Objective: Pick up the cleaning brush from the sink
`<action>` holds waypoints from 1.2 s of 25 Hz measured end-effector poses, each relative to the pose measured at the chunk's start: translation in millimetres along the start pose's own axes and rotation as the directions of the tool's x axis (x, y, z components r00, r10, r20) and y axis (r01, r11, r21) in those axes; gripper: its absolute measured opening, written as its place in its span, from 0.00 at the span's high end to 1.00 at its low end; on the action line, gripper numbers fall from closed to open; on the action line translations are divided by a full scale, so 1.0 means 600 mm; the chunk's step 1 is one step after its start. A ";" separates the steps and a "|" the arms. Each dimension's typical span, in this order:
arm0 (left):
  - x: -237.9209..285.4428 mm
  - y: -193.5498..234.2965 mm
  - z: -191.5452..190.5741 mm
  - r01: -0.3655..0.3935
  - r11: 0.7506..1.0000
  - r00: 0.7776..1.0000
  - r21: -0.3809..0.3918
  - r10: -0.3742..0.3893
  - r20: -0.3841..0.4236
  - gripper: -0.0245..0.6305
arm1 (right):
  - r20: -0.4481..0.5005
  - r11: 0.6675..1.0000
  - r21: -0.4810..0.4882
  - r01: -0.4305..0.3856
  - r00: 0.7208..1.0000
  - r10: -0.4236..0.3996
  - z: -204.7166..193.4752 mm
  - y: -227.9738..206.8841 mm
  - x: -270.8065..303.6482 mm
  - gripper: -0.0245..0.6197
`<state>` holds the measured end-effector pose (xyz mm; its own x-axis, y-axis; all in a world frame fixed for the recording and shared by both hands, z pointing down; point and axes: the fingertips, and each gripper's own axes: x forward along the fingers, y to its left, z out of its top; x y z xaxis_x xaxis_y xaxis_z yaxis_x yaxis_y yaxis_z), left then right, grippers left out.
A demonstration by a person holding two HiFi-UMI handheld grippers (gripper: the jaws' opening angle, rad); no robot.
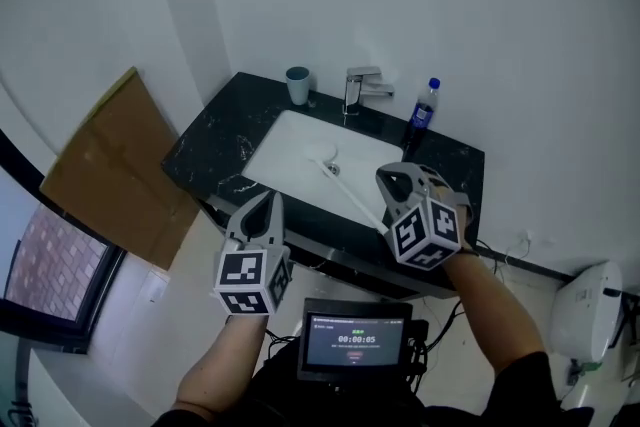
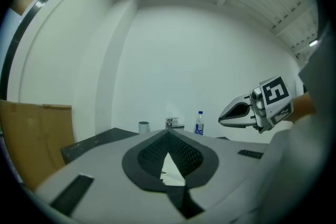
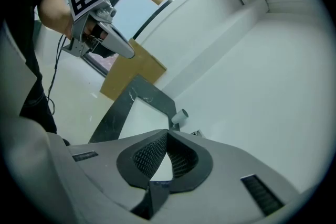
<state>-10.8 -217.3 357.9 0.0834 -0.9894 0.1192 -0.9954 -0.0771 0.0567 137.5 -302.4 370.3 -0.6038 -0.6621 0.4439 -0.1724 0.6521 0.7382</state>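
The cleaning brush [image 1: 352,192] has a long white handle and lies slanted in the white sink [image 1: 285,137], with its head near the drain. In the head view its near end runs under my right gripper [image 1: 386,177], which hangs in the air over the sink's front right edge, shut and empty. My left gripper [image 1: 272,200] is shut and empty too, in front of the sink's front left edge. Each gripper view shows its own jaws met at the tips, left gripper [image 2: 168,132] and right gripper [image 3: 168,132], with nothing between them.
A black marble counter [image 1: 212,151] surrounds the sink. At its back stand a grey cup [image 1: 298,85], a chrome faucet [image 1: 360,87] and a blue bottle [image 1: 423,113]. Cardboard [image 1: 112,165] leans at the left. A small screen [image 1: 355,340] sits at my chest.
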 end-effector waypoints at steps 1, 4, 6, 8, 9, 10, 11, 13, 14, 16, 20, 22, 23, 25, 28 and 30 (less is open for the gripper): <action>0.008 0.007 0.001 -0.012 1.000 1.000 0.004 0.012 0.010 0.96 | -0.002 1.000 -0.005 -0.004 1.000 0.004 -0.001 -0.007 0.013 0.94; 0.047 0.034 -0.007 -0.007 1.000 1.000 -0.025 0.007 0.001 0.96 | -0.003 0.996 0.078 -0.041 0.999 0.041 -0.003 -0.027 0.070 0.94; 0.072 0.052 -0.022 -0.001 0.999 1.000 -0.042 -0.001 -0.029 0.96 | -0.001 0.980 0.186 -0.077 0.997 0.079 -0.013 -0.031 0.109 0.94; 0.091 0.067 -0.037 -0.016 0.998 0.998 -0.056 0.012 -0.057 0.96 | -0.009 0.957 0.271 -0.105 0.994 0.112 -0.026 -0.035 0.143 0.94; 0.096 0.071 -0.041 -0.023 0.998 0.998 -0.067 0.018 -0.065 0.96 | -0.013 0.947 0.299 -0.119 0.992 0.128 -0.032 -0.037 0.158 0.88; 0.100 0.073 -0.043 -0.028 0.997 0.998 -0.073 0.023 -0.066 0.96 | -0.019 0.942 0.310 -0.129 0.990 0.142 -0.039 -0.038 0.172 0.88; 0.103 0.076 -0.043 -0.033 0.997 0.998 -0.070 0.029 -0.064 0.96 | -0.028 0.941 0.309 -0.136 0.988 0.152 -0.045 -0.039 0.186 0.88; 0.112 0.087 -0.043 -0.055 0.997 0.997 -0.058 0.051 -0.066 0.96 | -0.030 0.935 0.318 -0.155 0.984 0.174 -0.053 -0.040 0.211 0.88; 0.115 0.093 -0.044 -0.071 0.996 0.995 -0.058 0.067 -0.068 0.96 | -0.021 0.927 0.333 -0.171 0.982 0.188 -0.053 -0.040 0.222 0.88; 0.122 0.098 -0.047 -0.103 0.993 0.992 -0.061 0.098 -0.076 0.96 | 0.001 0.913 0.355 -0.198 0.977 0.212 -0.054 -0.043 0.240 0.88; 0.154 0.073 -0.089 -0.115 0.987 0.977 -0.115 0.092 -0.193 0.96 | 0.042 0.847 0.454 -0.279 0.956 0.292 -0.082 -0.049 0.279 0.88; 0.174 0.052 -0.115 -0.115 0.981 0.962 -0.159 0.070 -0.262 0.96 | 0.048 0.803 0.505 -0.316 0.939 0.340 -0.106 -0.046 0.300 0.88; 0.182 0.045 -0.124 -0.128 0.977 0.957 -0.170 0.077 -0.280 0.96 | 0.048 0.779 0.533 -0.331 0.931 0.362 -0.120 -0.042 0.310 0.88; 0.198 0.039 -0.137 -0.172 0.969 0.947 -0.179 0.113 -0.299 0.96 | 0.055 0.711 0.602 -0.364 0.907 0.417 -0.149 -0.029 0.334 0.87; 0.225 0.038 -0.161 -0.234 0.955 0.928 -0.182 0.163 -0.335 0.96 | 0.075 0.602 0.694 -0.394 0.872 0.484 -0.187 -0.003 0.372 0.71; 0.243 0.034 -0.185 -0.271 0.939 0.912 -0.212 0.180 -0.369 0.96 | 0.078 0.547 0.739 -0.394 0.856 0.511 -0.209 0.012 0.396 0.71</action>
<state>-14.0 -349.3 486.5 -0.0855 -0.8706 0.4844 -0.9473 0.2217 0.2313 90.3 -501.1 544.8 -0.6654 -0.2046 0.7179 -0.4316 0.8901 -0.1464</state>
